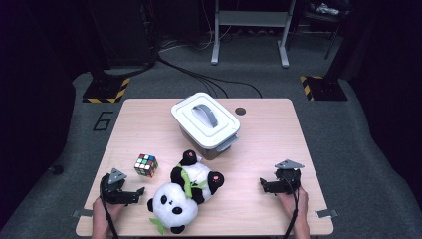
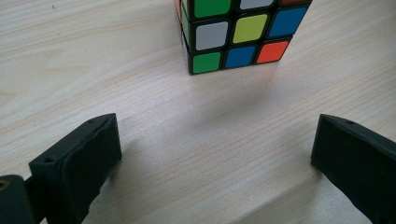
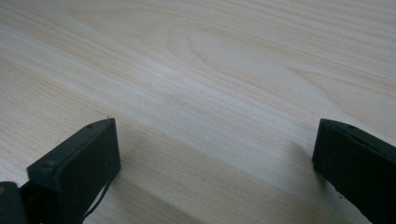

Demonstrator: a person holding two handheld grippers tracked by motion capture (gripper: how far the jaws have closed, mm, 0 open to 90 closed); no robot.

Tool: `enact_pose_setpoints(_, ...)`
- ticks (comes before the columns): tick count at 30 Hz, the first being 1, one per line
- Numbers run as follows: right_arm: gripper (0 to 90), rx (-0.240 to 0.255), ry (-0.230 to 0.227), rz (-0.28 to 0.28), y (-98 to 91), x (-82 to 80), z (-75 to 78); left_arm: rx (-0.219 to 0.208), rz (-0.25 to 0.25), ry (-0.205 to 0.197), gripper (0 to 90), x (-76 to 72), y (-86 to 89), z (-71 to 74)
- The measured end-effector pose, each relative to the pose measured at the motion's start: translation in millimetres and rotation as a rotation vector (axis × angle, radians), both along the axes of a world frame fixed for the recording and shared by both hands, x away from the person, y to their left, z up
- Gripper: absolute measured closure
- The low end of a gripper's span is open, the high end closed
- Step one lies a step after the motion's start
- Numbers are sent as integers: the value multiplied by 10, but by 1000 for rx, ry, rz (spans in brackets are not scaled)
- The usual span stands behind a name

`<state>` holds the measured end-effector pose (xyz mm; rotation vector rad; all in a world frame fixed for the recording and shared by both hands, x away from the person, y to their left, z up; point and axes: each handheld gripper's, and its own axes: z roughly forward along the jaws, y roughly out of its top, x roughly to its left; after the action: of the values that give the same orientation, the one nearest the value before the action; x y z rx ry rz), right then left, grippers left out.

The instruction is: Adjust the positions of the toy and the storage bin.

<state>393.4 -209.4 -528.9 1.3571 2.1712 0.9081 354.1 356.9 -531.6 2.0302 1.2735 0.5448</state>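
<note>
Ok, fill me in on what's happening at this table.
A person holds a gripper in each hand at the near edge of the table. Both are open and hold nothing. The left gripper points at the cube, just short of it. The right gripper rests over bare wood. A toy panda lies between them, and a lidded box sits behind.

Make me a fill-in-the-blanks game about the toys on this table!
1. The cube sits on the table in front of the ____ tool.
2. The soft toy lying between the two tools is a ____.
3. The box behind the soft toy has its lid ____.
4. Both the left tool and the right tool have jaws that are ____, with nothing between them.

Missing words: left; panda; on; open
</note>
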Motion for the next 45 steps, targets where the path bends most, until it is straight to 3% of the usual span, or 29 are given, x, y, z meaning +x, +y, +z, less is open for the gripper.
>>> enact_pose_setpoints(25, 2, 10, 0, -9, 12, 0, -1, 2, 8, 2, 18, 20, -11, 5)
enact_pose_setpoints(31, 2, 11, 0, -9, 12, -1, -1, 36, 5, 29, 47, 43, -58, 69)
enact_pose_setpoints(32, 3, 11, 0, -9, 12, -1, -1, 28, 10, 12, 44, 49, -63, 70)
enact_pose_setpoints(37, 3, 11, 0, -9, 12, -1, 0, -34, 31, 1, 8, 69, -48, 178)
enact_pose_setpoints(45, 3, 10, 1, -8, 12, -1, 0, -63, 32, -13, 0, 168, -130, 334)
